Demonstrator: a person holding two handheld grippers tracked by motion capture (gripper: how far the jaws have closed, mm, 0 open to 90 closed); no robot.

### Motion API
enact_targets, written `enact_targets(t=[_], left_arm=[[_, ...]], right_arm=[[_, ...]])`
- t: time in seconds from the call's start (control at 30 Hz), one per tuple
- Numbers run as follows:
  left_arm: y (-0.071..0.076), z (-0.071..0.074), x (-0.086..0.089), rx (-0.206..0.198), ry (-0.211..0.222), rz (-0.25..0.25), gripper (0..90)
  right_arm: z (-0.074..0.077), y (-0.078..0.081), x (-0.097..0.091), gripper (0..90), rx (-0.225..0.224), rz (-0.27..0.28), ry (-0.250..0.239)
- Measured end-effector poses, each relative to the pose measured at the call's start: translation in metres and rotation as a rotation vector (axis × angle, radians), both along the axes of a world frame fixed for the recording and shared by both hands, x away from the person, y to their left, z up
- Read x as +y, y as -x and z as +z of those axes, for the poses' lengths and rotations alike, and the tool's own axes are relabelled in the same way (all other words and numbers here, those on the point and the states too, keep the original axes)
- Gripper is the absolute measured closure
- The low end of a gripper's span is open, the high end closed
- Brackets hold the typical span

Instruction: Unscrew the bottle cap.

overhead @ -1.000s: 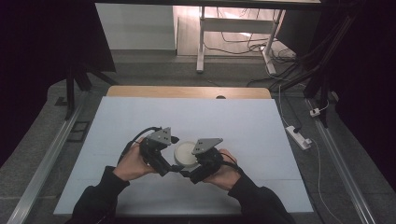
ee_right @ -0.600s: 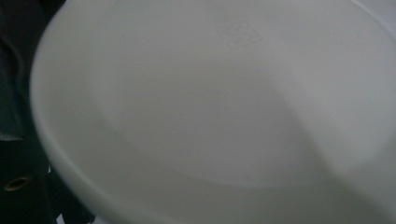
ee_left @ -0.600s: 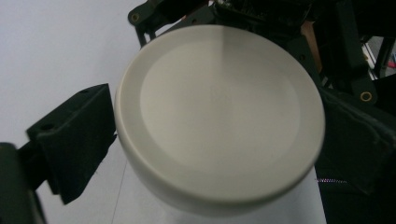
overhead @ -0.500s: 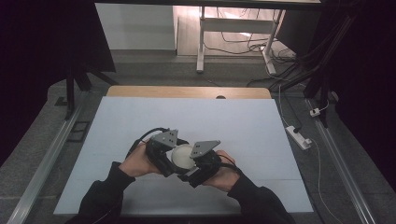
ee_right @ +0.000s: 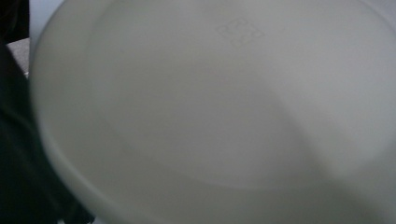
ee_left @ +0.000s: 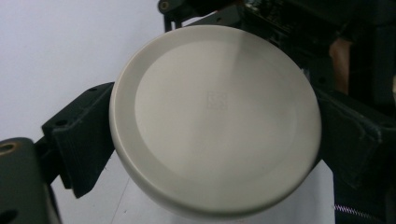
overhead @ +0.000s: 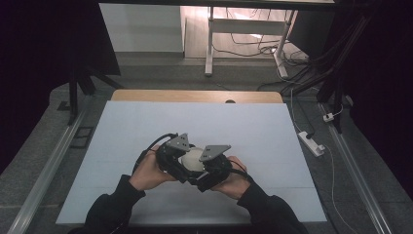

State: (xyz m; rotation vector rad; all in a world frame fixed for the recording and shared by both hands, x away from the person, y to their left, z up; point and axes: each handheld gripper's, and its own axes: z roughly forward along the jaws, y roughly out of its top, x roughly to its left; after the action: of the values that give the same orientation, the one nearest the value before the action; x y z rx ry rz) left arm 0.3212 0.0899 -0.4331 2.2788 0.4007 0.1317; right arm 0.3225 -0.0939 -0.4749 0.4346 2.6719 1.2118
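Note:
A round white disc point(overhead: 193, 158) with a raised rim and a small embossed mark is held up above the table point(overhead: 253, 131), between both hands. In the left gripper view the disc point(ee_left: 215, 121) faces the camera, and the black fingers point(ee_left: 79, 140) of my left gripper point(overhead: 181, 162) press on its rim from both sides. My right gripper point(overhead: 204, 169) meets it from the other side, with part of that gripper visible behind the disc's top edge. In the right gripper view the disc point(ee_right: 224, 116) is very close and blurred, and a dark jaw runs along the left edge.
The pale blue table top has a wooden strip point(overhead: 195, 95) along its far edge. A white power strip point(overhead: 310, 142) lies on the floor to the right. A white desk frame point(overhead: 243, 29) and cables stand beyond the table.
My left gripper moved right and closed in on the disc, which sat at the right gripper's tip. The two grippers, apart before, are now pressed close together.

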Motion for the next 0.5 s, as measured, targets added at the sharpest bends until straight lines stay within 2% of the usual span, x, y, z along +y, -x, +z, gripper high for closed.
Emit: enact_targets(t=[0.1, 0.17, 0.27, 0.33, 0.5], left_arm=[[0.002, 0.002, -0.005, 0.0, -0.016, 0.05, 7.8], [0.003, 0.002, -0.005, -0.002, -0.018, 0.051, 7.7], [0.002, 0.002, -0.005, -0.018, -0.011, 0.029, 7.2], [0.002, 0.003, -0.003, -0.022, -0.012, 0.016, 1.9], [0.002, 0.009, 0.007, -0.037, -0.035, -0.07, 0.0]], right_arm=[[0.0, -0.001, -0.001, 6.6, -0.004, -0.012, 0.003], [0.0, -0.001, -0.001, 6.6, 0.0, -0.012, 0.0], [0.0, -0.001, -0.002, 6.6, 0.003, -0.01, -0.004], [0.001, -0.001, -0.002, 6.6, 0.003, 0.011, -0.016], [0.002, 0.002, -0.001, 6.6, 0.001, 0.045, -0.025]])
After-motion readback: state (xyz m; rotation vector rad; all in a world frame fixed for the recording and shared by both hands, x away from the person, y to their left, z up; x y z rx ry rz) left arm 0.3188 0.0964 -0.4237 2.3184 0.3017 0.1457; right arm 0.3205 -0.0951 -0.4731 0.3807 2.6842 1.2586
